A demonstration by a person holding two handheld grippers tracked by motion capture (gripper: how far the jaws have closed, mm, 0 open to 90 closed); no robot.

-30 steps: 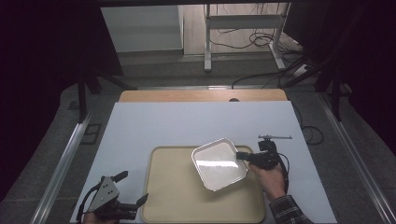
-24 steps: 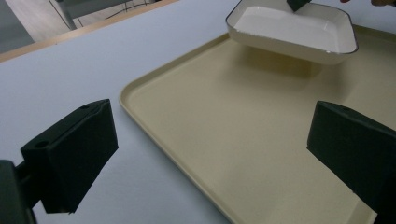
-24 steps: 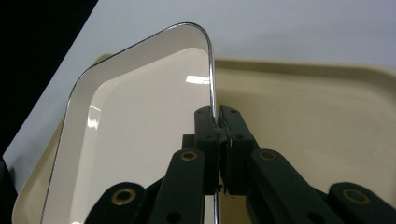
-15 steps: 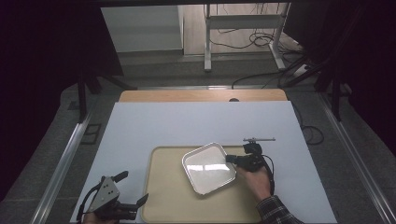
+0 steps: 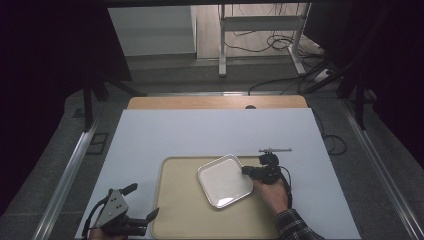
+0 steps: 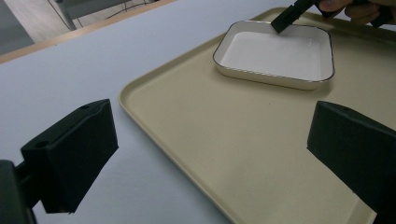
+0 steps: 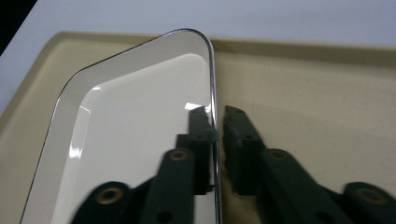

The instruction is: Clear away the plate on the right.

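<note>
Dish now down flat on the tray, right gripper jaws just easing off its rim, barely apart — placement looks done; left gripper wide, empty, beside the tray.

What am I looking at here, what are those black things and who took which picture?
A person at a table holds a two-jaw claw in each hand. One camera looks down from above; the other two ride on the claws. A tan tray lies on the white table, with a white dish on it. The right claw has its jaws either side of the dish's rim; they have just been opening, with a gap showing on one side, so the dish seems set down. The left claw is open by the tray's corner, holding nothing.
</note>
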